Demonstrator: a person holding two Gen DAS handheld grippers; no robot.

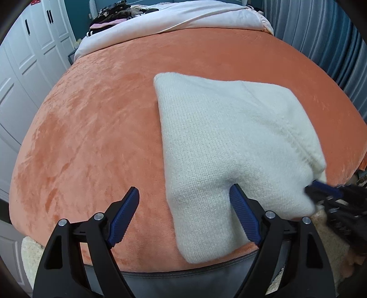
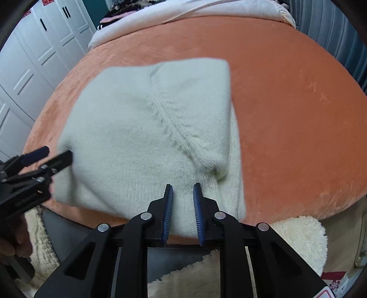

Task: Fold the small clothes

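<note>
A cream knitted garment (image 1: 231,146), folded over on itself, lies on an orange plush bedspread (image 1: 96,128). In the left wrist view it fills the centre and lower right; in the right wrist view it fills the middle of the frame.

The left gripper (image 1: 184,201) sits at the bottom centre of its own view with its fingers spread wide. The right-hand blue pad rests against the near edge of the knit and the left-hand pad stands over bare bedspread, so nothing is pinched.

The right gripper (image 2: 182,194) has its fingers drawn close with a narrow gap between them. They hover at the garment's near edge, and whether cloth is caught between them is hard to tell.

A pale duvet (image 1: 174,18) is bunched along the top of the frame, with dark clothes (image 1: 110,16) heaped at the upper left. White wardrobe doors (image 1: 27,59) run down the left edge. A fluffy cream rug (image 2: 298,238) shows at the lower right of the right wrist view.
</note>
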